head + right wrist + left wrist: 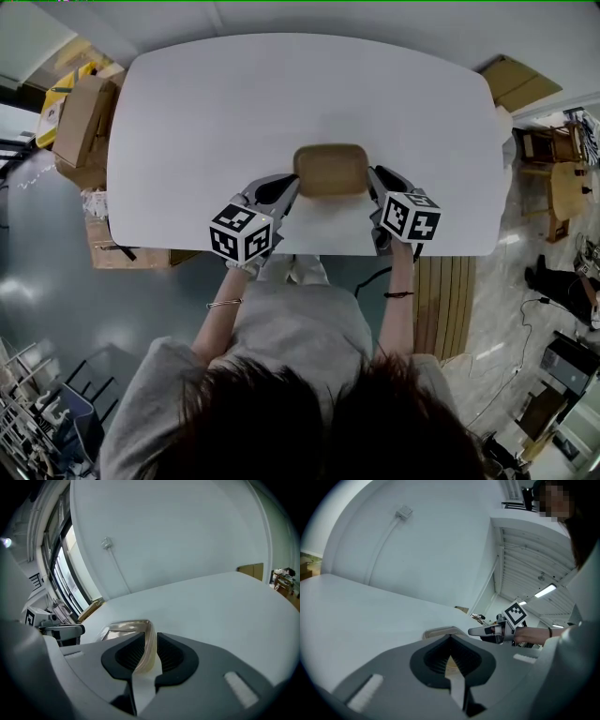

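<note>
A shallow tan tray with rounded corners lies on the white table near its front edge. My left gripper is at the tray's left end and my right gripper at its right end. In the left gripper view the left gripper is shut, with a sliver of the tray's rim between the pads. In the right gripper view the tray's rim stands upright between the dark ribbed pads, and the right gripper is shut on it. Each gripper shows in the other's view, across the tray.
Cardboard boxes stand on the floor left of the table. A flat piece of cardboard and wooden furniture are at the right. The person's lap is against the table's front edge. A cable runs down the white wall.
</note>
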`<act>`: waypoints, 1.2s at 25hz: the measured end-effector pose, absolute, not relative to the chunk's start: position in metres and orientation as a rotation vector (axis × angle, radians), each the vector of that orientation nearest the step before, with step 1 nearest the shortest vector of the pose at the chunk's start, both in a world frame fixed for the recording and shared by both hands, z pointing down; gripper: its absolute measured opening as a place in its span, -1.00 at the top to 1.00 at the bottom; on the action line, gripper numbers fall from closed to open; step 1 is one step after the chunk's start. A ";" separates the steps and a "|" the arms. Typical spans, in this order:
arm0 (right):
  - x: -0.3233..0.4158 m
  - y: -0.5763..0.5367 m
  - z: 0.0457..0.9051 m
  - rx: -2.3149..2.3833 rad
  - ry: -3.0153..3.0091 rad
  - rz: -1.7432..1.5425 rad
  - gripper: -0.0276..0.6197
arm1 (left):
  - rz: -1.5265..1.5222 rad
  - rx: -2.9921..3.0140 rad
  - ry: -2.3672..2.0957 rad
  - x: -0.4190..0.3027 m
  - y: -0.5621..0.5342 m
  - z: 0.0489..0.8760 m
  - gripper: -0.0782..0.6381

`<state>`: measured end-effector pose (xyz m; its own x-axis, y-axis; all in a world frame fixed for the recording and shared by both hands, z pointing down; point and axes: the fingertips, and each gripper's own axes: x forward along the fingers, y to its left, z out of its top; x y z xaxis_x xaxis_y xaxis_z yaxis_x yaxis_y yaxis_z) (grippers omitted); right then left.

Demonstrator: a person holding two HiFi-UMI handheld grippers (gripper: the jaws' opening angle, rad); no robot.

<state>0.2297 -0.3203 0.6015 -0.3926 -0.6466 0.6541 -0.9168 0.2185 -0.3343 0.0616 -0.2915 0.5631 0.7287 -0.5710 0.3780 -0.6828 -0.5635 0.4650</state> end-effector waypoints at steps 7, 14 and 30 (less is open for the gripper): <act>0.229 -0.320 0.609 1.435 -2.101 1.020 0.65 | 0.237 2.321 -0.965 0.058 -0.294 0.563 0.81; 0.226 -0.322 0.614 1.410 -2.085 1.038 0.74 | 0.231 2.315 -0.977 0.055 -0.297 0.564 0.81; 0.229 -0.322 0.609 1.450 -2.067 1.034 0.82 | 0.232 2.325 -0.971 0.059 -0.296 0.561 0.81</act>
<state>0.2294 -0.3219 0.6092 -0.3746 -0.6192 0.6901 -0.9236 0.1836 -0.3366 0.0591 -0.2963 0.5611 0.7168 -0.5888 0.3735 -0.6941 -0.5511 0.4632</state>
